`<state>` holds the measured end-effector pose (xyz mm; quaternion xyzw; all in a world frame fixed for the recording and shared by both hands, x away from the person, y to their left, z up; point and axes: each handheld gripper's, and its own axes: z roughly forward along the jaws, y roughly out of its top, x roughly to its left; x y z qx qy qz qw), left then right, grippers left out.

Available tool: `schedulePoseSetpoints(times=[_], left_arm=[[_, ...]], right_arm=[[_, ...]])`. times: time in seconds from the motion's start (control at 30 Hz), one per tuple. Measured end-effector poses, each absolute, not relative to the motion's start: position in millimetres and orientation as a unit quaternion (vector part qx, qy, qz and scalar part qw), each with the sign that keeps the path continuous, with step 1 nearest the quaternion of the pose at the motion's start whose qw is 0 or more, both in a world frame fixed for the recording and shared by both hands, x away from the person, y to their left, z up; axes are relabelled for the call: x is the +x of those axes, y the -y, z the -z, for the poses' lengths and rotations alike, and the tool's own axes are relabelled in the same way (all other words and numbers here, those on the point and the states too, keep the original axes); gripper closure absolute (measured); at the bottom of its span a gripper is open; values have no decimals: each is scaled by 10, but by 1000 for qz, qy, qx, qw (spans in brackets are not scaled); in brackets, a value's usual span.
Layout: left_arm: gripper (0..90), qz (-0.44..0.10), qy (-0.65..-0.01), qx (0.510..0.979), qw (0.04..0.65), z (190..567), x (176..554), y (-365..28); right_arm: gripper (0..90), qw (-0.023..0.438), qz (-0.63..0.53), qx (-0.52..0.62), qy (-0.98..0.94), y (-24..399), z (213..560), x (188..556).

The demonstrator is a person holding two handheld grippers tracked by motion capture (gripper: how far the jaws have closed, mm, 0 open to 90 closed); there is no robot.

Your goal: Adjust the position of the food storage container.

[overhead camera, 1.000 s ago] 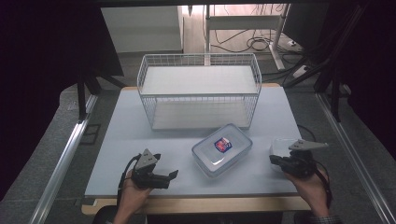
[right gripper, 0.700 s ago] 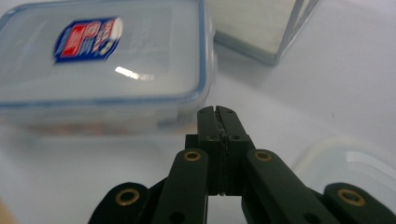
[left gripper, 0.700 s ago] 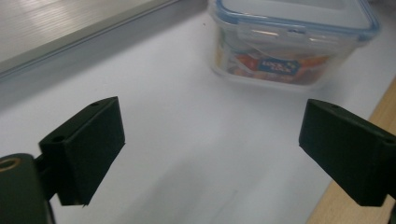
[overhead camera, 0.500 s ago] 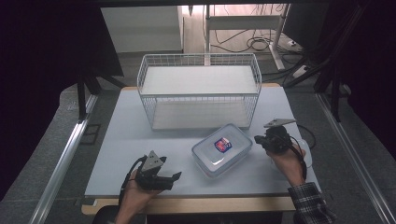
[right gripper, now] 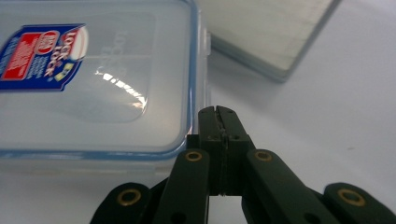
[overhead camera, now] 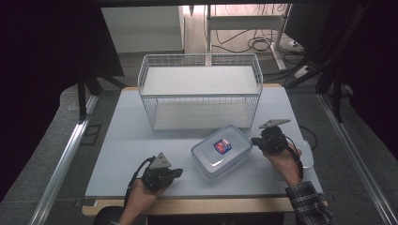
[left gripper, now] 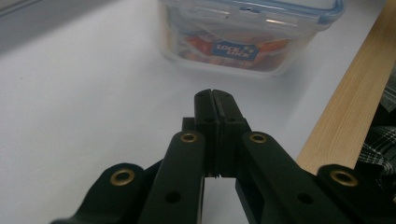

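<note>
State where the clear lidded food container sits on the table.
In the high view the container lies front-centre, before the wire basket, between both grippers.

"LOCK & LOCK" label on the clear container's lid point(right gripper: 93, 70).

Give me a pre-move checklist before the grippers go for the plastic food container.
1. Left gripper empty, jaws pressed together after just closing: ok.
2. Right gripper empty and shut, tips beside the container's corner: ok.
3. Lid on the plastic food container: seated, blue seal visible all round: ok.
4. Side latches locked: cannot tell.
5. Bare table between left gripper and container: ok.
6. Jaws wide enough to grasp the container: not ok, both shut.
7. Wire basket stands apart behind the container: ok.
</note>
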<state>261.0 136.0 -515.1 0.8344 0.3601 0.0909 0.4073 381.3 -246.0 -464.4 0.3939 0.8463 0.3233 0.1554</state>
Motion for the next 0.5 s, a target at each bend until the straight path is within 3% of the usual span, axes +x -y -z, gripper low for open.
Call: schedulePoseSetpoints(times=[0.5], left_arm=[[900,-98,-404,816,400,5192,2705,-1463]], right_arm=[[897,92,-354,346,-864,2175,4679,3509]])
